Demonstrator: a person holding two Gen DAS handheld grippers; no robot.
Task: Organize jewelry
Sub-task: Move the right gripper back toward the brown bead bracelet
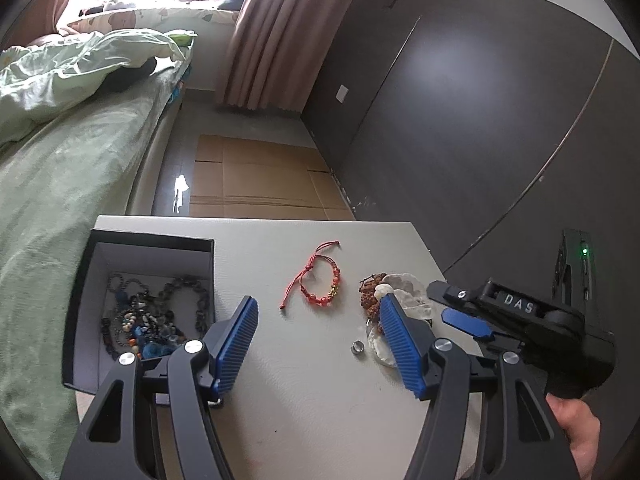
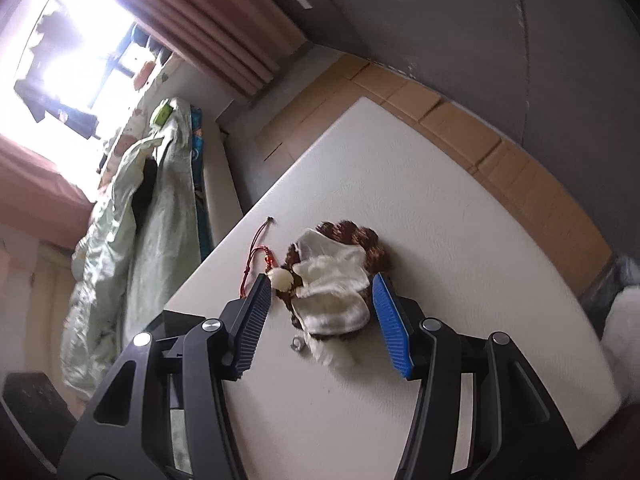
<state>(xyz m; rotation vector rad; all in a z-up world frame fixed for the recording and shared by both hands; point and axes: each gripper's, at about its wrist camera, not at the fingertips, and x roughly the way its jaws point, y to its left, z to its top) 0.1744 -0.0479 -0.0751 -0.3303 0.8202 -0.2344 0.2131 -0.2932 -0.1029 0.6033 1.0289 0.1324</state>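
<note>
A black box (image 1: 86, 308) at the table's left holds several bead bracelets and necklaces (image 1: 152, 320). A red cord bracelet (image 1: 318, 280) lies mid-table; it also shows in the right wrist view (image 2: 256, 256). A brown bead bracelet (image 1: 370, 292) lies under a translucent white pouch (image 1: 408, 288), also seen in the right wrist view (image 2: 332, 280) over the brown beads (image 2: 352, 234). A small silver ring (image 1: 356, 347) (image 2: 297, 344) lies near them. My left gripper (image 1: 316, 312) is open above the table. My right gripper (image 2: 320, 292) is open, its jaws either side of the pouch.
The white table (image 1: 304, 400) stands beside a bed with green bedding (image 1: 60, 184). Flattened cardboard (image 1: 256, 176) lies on the floor beyond the table, next to a dark wall (image 1: 460, 100). Pink curtains (image 1: 276, 28) hang at the back.
</note>
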